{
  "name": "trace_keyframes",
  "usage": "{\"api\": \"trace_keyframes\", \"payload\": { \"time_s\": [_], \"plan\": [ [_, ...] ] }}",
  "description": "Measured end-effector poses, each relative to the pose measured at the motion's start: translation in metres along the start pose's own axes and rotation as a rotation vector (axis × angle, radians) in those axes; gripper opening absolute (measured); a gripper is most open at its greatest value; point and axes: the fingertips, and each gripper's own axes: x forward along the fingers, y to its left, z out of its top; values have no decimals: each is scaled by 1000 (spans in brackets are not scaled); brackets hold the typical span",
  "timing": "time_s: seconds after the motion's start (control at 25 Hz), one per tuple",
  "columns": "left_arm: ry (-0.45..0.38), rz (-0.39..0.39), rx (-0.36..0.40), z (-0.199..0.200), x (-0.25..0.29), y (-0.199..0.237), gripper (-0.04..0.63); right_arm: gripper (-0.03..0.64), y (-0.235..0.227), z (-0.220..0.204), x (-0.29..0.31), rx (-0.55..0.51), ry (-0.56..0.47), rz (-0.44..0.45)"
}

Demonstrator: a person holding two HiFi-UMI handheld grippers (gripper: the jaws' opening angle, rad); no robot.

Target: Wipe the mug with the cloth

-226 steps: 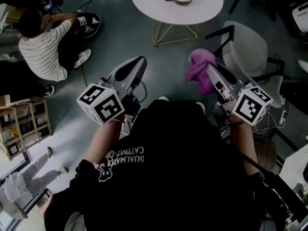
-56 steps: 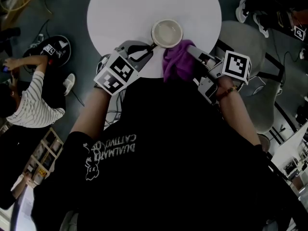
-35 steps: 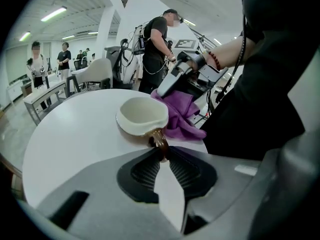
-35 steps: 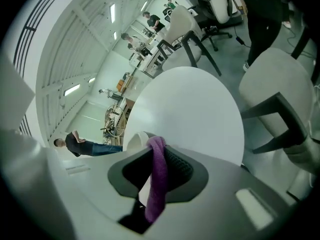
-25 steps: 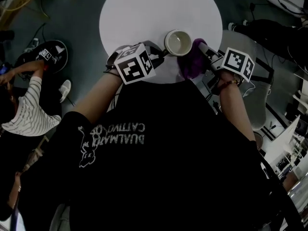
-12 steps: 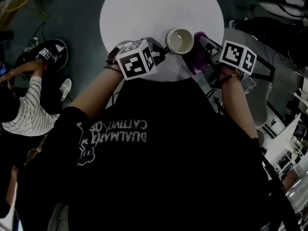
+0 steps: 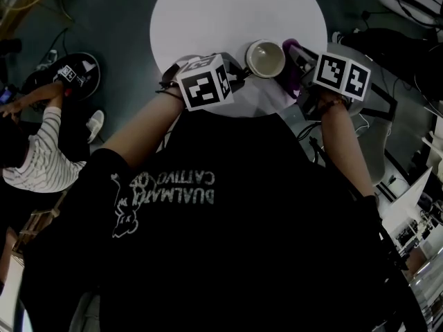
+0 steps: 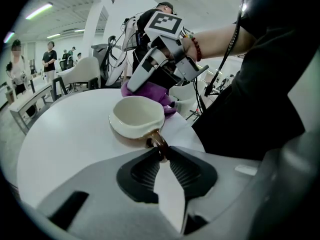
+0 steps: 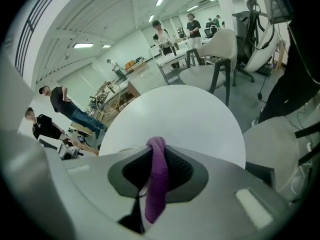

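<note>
Head view: the mug [image 7: 266, 59] stands near the edge of the round desk [image 7: 228, 12], between my left tool [image 7: 239, 72] and my right tool [image 7: 296, 59].

Left gripper view: my left tool is closed on the mug's handle [image 8: 157, 140]. The mug's interior shows plain cream. The purple cloth [image 8: 150, 90] sits at its far side.

Right gripper view: my right tool is clamped on the cloth [image 9: 156, 184].
</note>
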Motion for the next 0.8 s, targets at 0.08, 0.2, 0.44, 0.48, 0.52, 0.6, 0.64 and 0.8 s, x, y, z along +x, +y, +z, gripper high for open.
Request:
{"api": "trace_keyframes", "payload": {
  "time_s": [0.08, 0.2, 0.44, 0.48, 0.52, 0.6, 0.64, 0.8],
  "plan": [
    [-1, -3, 4, 0, -1, 0, 66, 58, 2, 3, 0, -26, -8, -10],
    [2, -3, 8, 0, -1, 0, 66, 59, 5, 9, 1, -66, -30, -17],
    [10, 1, 10, 2, -3, -1, 66, 60, 14, 16, 3, -163, -35, -31],
    [10, 1, 10, 2, -3, -2, 66, 58, 16, 17, 3, -173, -42, -29],
    [10, 0, 12, 3, -3, -3, 66, 58, 19, 19, 2, -180, -50, -25],
    [7, -4, 18, 3, -2, -3, 66, 58, 24, 23, 3, -190, -62, -15],
    [7, -6, 19, 3, -2, -2, 66, 58, 26, 24, 4, -195, -65, -10],
    [6, -1, 22, 0, -2, 0, 65, 58, 37, 28, 10, -212, -72, 16]
  ]
}}
